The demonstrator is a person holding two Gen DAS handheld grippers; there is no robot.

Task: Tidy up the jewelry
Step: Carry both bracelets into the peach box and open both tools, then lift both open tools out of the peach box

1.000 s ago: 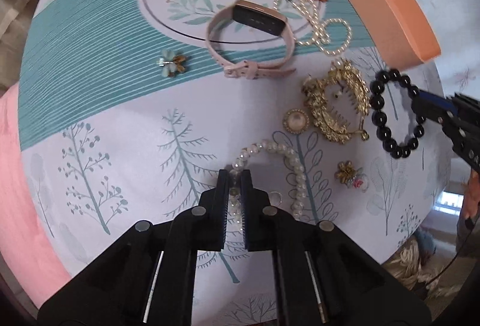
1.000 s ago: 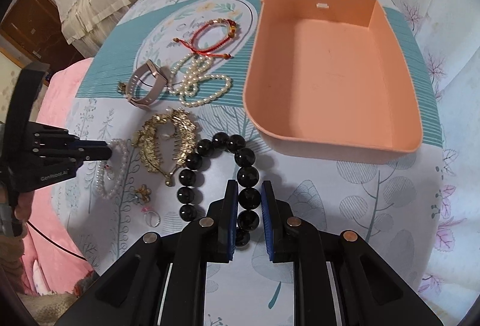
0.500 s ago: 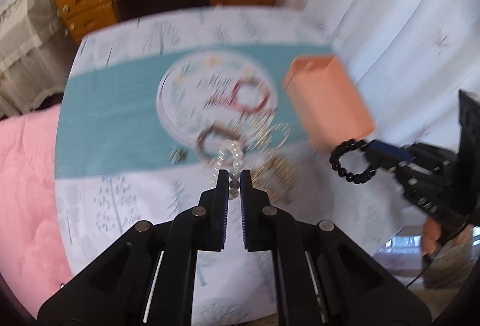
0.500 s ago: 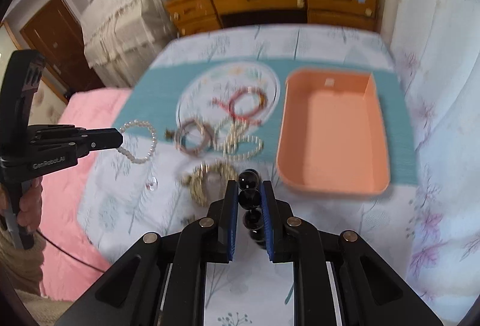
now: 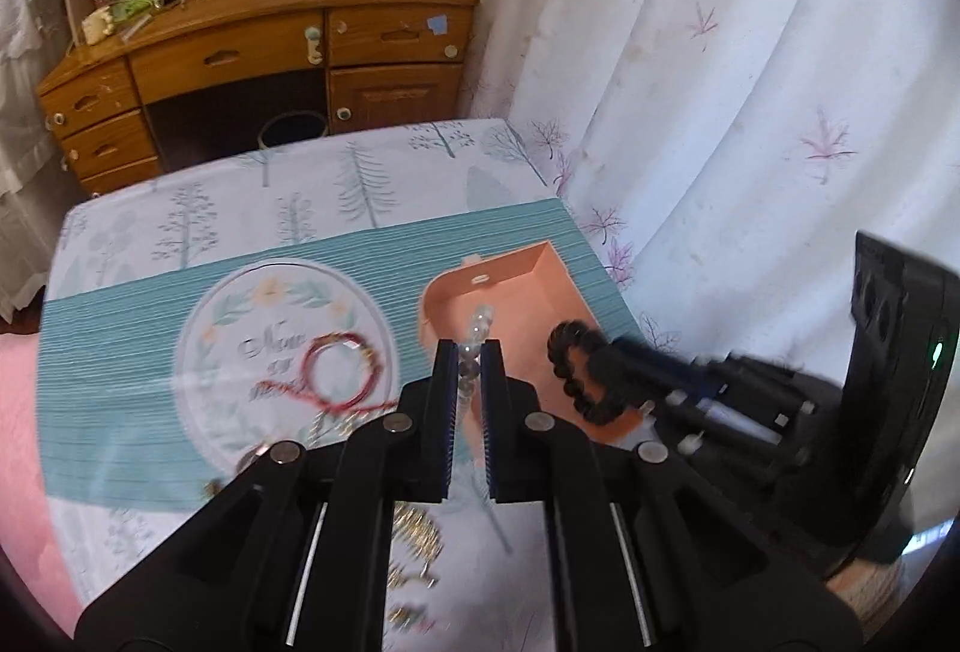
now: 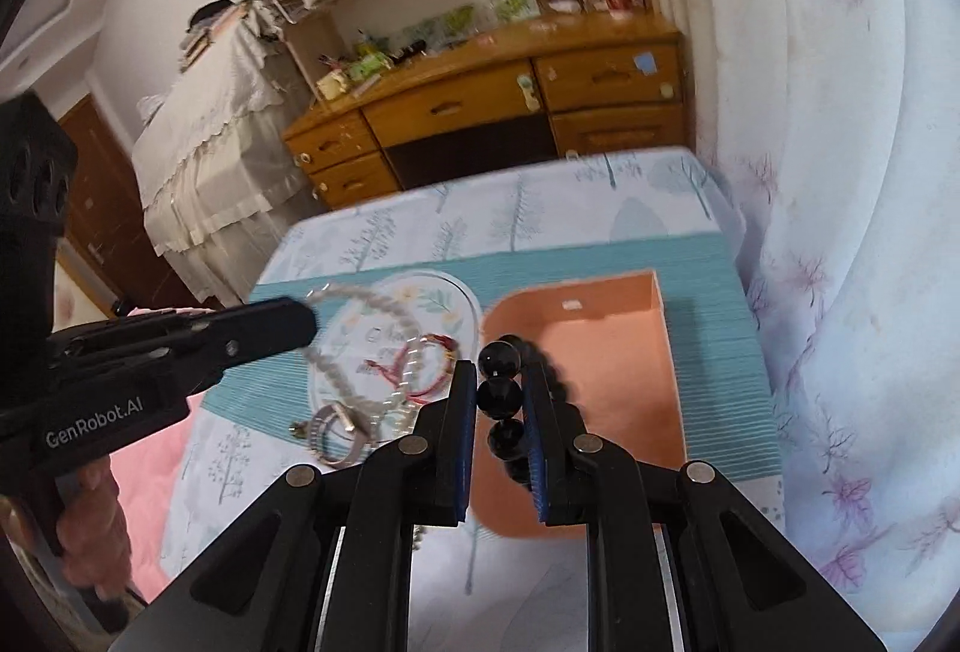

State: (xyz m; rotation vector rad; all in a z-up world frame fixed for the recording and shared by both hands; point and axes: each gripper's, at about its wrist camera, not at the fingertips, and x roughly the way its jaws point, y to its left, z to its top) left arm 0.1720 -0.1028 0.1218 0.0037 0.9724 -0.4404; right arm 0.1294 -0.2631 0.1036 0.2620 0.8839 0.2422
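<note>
My left gripper (image 5: 470,352) is shut on a pearl bracelet (image 5: 477,331), held up in the air in front of the orange tray (image 5: 543,286). In the right wrist view the same bracelet (image 6: 360,307) dangles from the left gripper (image 6: 303,322) over the round print. My right gripper (image 6: 499,373) is shut on a black bead bracelet (image 6: 501,391), lifted over the near left part of the tray (image 6: 600,352). From the left wrist view that black bracelet (image 5: 576,376) hangs at the right gripper (image 5: 591,361) over the tray's near end. A red cord bracelet (image 5: 336,373) lies on the tablecloth.
A watch band (image 6: 336,427) and a pearl necklace (image 6: 402,382) lie left of the tray, gold pieces (image 5: 414,550) nearer the front edge. A wooden desk (image 5: 258,52) stands beyond the table, a white curtain (image 5: 720,82) on the right, pink bedding (image 6: 150,472) on the left.
Both grippers have risen from the tablecloth, each carrying its bracelet, and have tilted up so the desk and curtain show. The tray now sits closer under both.
</note>
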